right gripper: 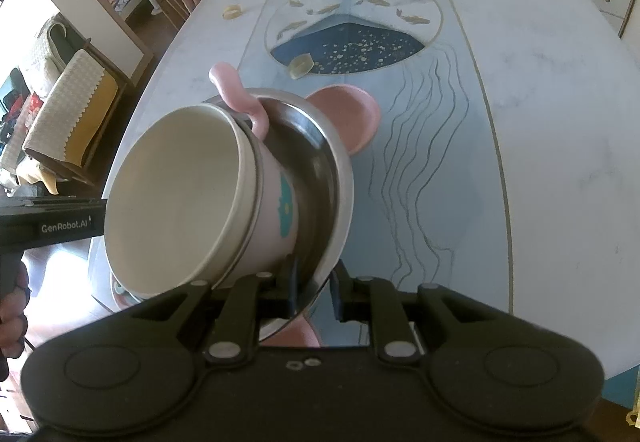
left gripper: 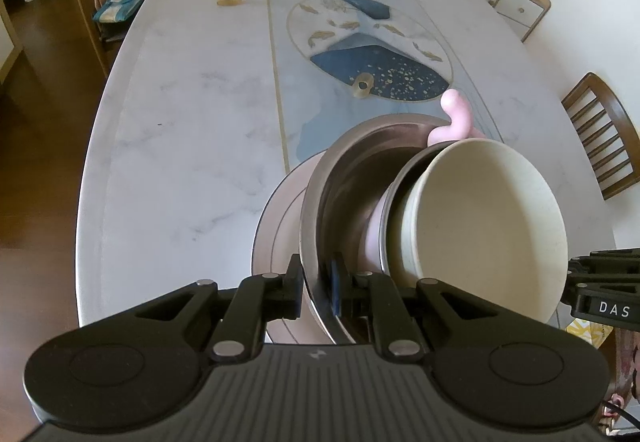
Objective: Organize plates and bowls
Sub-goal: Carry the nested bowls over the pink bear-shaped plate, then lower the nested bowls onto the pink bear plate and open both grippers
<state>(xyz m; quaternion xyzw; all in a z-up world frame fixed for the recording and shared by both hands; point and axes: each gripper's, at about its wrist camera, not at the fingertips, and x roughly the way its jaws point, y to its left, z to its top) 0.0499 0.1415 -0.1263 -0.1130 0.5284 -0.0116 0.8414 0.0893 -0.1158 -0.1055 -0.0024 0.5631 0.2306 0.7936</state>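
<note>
The left gripper [left gripper: 316, 288] has its jaws narrowed onto the rim of the steel bowl [left gripper: 340, 178], which stands tilted above the bench [left gripper: 180, 114]; the right gripper [right gripper: 314, 288] has its jaws narrow around the same rim on the opposite side; a cream bowl [left gripper: 480, 218] nests on its side inside the steel one, beyond both jaws; a pink plate [left gripper: 280, 242] lies underneath; a pink handle [right gripper: 236, 92] pokes up behind.
</note>
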